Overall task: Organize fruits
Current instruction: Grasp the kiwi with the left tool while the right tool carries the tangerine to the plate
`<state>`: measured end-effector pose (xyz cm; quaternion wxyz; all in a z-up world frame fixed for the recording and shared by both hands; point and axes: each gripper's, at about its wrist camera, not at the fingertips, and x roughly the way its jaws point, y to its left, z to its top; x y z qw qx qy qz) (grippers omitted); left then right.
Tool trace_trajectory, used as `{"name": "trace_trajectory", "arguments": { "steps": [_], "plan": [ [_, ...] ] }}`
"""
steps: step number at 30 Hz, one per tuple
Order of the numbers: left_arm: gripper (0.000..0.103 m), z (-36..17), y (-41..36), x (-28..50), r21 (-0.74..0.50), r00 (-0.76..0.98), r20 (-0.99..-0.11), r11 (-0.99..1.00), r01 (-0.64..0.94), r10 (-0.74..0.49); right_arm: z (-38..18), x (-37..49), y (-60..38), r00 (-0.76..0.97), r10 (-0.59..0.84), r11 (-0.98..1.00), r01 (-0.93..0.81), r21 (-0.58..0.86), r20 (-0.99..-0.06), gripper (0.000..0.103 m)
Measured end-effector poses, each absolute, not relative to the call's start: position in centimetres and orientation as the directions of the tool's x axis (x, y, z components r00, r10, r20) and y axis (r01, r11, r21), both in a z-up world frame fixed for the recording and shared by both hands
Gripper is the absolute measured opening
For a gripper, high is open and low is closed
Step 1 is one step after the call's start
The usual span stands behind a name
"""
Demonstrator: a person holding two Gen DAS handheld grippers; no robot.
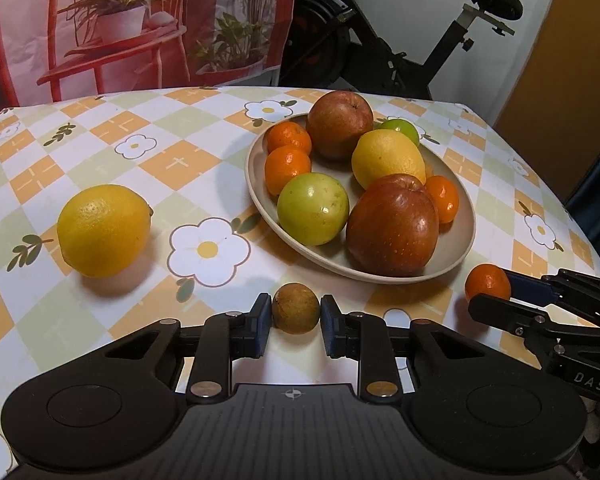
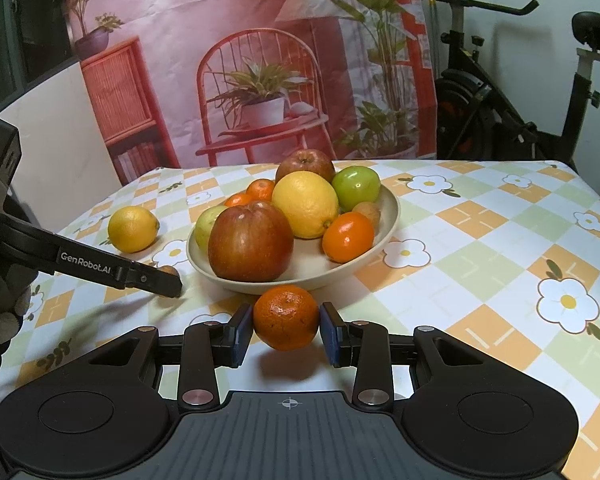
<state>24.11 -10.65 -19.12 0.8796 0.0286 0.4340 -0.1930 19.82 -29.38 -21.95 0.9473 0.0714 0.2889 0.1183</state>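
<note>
Through the left wrist camera I count eight fruits in the plate (image 1: 458,248): two red apples (image 1: 392,226), three mandarins (image 1: 287,164), one lemon (image 1: 388,158) and two green fruits (image 1: 313,209). A second lemon (image 1: 103,231) lies alone on the table (image 1: 52,168), well to the left of the plate. My left gripper (image 1: 296,322) has its fingers (image 1: 260,326) clamped on a small brown fruit (image 1: 296,314), which sits on the table just in front of the plate's near rim. At the right edge my right gripper (image 1: 490,292) grips a loose mandarin (image 1: 487,282) beside the plate. An exercise bike (image 1: 400,40) and a printed backdrop (image 1: 140,20) stand behind the table.

Through the right wrist camera my right gripper (image 2: 287,330) has its fingers (image 2: 330,334) pressed on both sides of the mandarin (image 2: 286,317), lifted a little above the table (image 2: 480,240) with its shadow below, just before the plate (image 2: 388,216). Here the plate shows a further small brown fruit (image 2: 367,213) behind a mandarin. From this side the near apple (image 2: 250,240) hides part of the pile. On the left the left gripper (image 2: 168,282) reaches in low, its arm crossing in front of the table lemon (image 2: 133,229), its tip covering most of the brown fruit (image 2: 168,270). A gloved hand (image 2: 0,312) shows at the far left edge.
</note>
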Motion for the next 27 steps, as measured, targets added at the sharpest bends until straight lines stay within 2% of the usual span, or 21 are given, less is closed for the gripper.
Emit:
{"name": "trace_trajectory", "arguments": {
  "steps": [27],
  "plan": [
    [0.028,-15.4,-10.4,23.2,-0.083,0.617,-0.713,0.913,0.399,-0.334,-21.8,19.8,-29.6,0.813,0.256,0.963,-0.169,0.208,-0.523,0.033]
  ]
}}
